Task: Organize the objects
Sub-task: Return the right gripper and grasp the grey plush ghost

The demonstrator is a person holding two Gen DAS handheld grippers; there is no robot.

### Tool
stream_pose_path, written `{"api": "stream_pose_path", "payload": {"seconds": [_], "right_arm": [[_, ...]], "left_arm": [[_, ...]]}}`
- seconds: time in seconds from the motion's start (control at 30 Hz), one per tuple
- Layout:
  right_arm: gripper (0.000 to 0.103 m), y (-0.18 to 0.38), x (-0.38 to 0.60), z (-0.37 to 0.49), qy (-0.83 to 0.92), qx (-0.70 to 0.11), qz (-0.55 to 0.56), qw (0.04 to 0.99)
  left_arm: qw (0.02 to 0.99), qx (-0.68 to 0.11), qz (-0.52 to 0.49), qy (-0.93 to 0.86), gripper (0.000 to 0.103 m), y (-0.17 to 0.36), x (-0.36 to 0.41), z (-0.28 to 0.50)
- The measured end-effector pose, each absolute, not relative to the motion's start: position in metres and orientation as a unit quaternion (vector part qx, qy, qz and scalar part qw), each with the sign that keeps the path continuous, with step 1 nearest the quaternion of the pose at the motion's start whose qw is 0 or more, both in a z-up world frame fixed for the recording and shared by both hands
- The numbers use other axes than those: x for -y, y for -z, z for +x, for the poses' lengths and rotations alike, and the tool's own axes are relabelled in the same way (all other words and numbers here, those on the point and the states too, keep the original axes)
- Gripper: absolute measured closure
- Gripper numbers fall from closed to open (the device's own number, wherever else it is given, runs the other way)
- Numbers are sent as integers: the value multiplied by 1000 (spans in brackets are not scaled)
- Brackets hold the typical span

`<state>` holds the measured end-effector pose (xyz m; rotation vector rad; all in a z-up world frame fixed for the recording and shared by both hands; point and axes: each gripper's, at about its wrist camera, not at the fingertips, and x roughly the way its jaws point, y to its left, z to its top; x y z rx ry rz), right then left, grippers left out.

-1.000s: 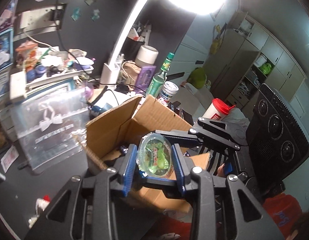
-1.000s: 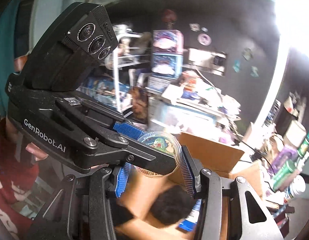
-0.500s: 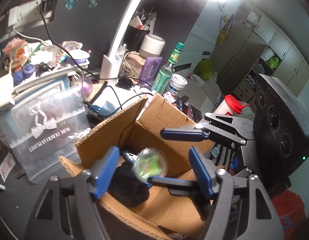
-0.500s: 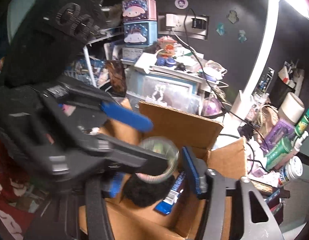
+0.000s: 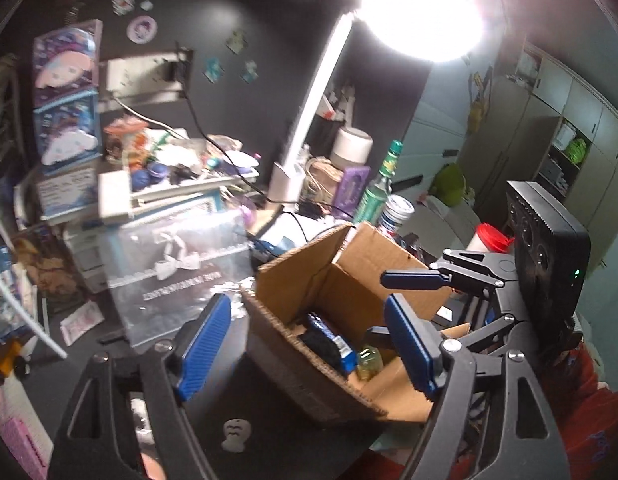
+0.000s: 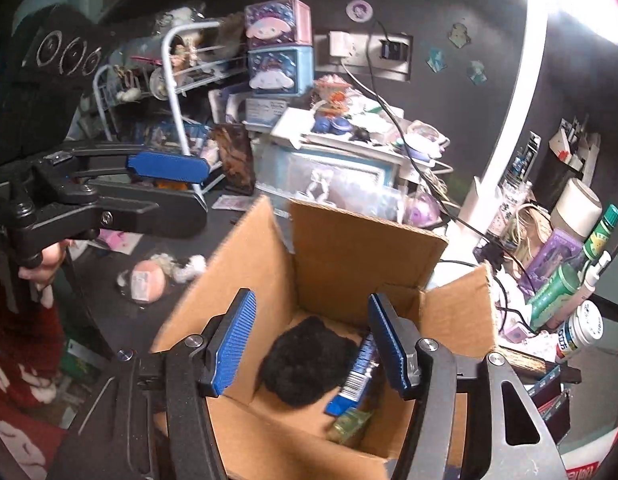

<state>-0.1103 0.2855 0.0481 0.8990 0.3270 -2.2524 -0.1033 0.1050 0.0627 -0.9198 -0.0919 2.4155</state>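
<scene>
An open cardboard box (image 5: 349,280) (image 6: 349,248) stands on the dark desk. Inside lie a black fuzzy object (image 6: 305,364), a blue packet (image 6: 355,376) and a green jelly cup (image 6: 349,424) (image 5: 367,362) on the box floor. My left gripper (image 5: 305,348) is open and empty, above the box's near-left edge. My right gripper (image 6: 311,350) is open and empty, directly over the box opening. The right gripper also shows in the left wrist view (image 5: 437,280), and the left one in the right wrist view (image 6: 165,176).
A clear plastic bag (image 5: 181,276) stands left of the box. A green bottle (image 5: 377,192), a can (image 5: 397,212) and a white lamp post (image 5: 309,120) are behind it. A pink round item (image 6: 143,280) lies on the desk. Cluttered shelves fill the back.
The left gripper opened and let go of the green jelly cup, which dropped into the box. The left gripper then drew back to the left; the right gripper stays open over the box.
</scene>
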Motion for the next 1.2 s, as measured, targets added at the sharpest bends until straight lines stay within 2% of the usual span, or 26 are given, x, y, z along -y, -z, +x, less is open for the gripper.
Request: {"api": "stream_pose_path", "payload": {"seconds": [0.07, 0.3, 0.57, 0.87, 1.0, 1.2], "right_arm": [[48, -53, -277, -98, 865, -122, 331, 357], [48, -55, -226, -40, 849, -104, 276, 439], [48, 0, -170, -8, 832, -75, 291, 467], [48, 78, -154, -34, 867, -36, 360, 343], [48, 101, -159, -49, 889, -51, 370, 267], [48, 120, -159, -63, 886, -50, 392, 242]], "left_arm": [[261, 37, -325, -908, 19, -65, -91, -91], [200, 57, -279, -937, 18, -49, -35, -43], [144, 89, -289, -942, 18, 6, 21, -12], [126, 127, -329, -927, 18, 67, 53, -10], [130, 131, -348, -919, 18, 84, 57, -16], [143, 128, -358, -914, 18, 92, 55, -24]]}}
